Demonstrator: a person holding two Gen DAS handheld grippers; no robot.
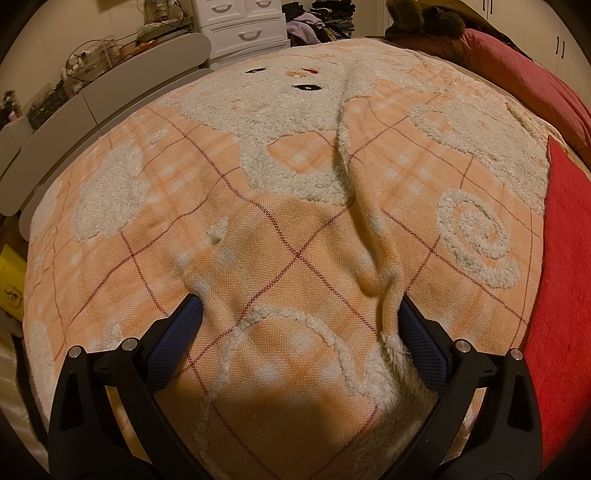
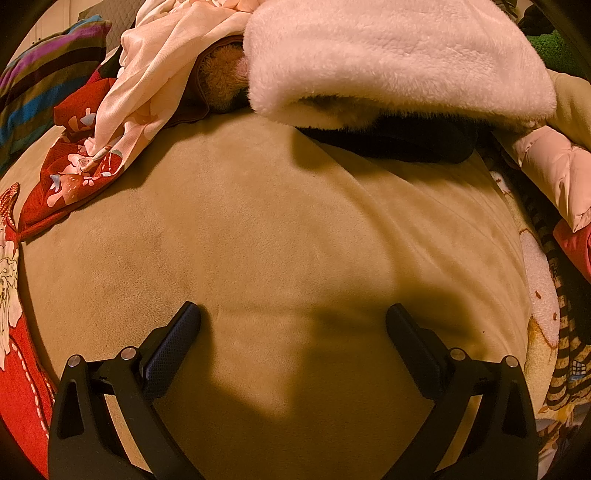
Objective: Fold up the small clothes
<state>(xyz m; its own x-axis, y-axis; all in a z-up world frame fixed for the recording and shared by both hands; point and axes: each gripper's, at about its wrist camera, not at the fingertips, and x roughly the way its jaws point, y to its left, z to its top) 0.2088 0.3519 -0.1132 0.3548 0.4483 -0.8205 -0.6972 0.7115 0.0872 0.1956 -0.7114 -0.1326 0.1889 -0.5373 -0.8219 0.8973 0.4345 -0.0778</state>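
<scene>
In the left wrist view an orange checked blanket (image 1: 280,236) with fluffy white patterns covers the bed, creased down its middle. My left gripper (image 1: 301,308) is open, its blue-padded fingers resting on the blanket with a fold against the right finger (image 1: 424,350). In the right wrist view my right gripper (image 2: 293,314) is open and empty just above a plain tan cloth (image 2: 277,229). A heap of clothes lies beyond it: a pale pink fleece (image 2: 388,59), a cream satin garment (image 2: 155,74) and a red floral piece (image 2: 74,166).
A red cloth (image 1: 561,295) lies along the blanket's right edge, with a pink pillow (image 1: 524,74) behind. A white drawer unit (image 1: 243,26) and cluttered shelves (image 1: 55,92) stand past the bed. More garments (image 2: 554,295) border the tan cloth on the right, and a striped pillow (image 2: 40,81) lies far left.
</scene>
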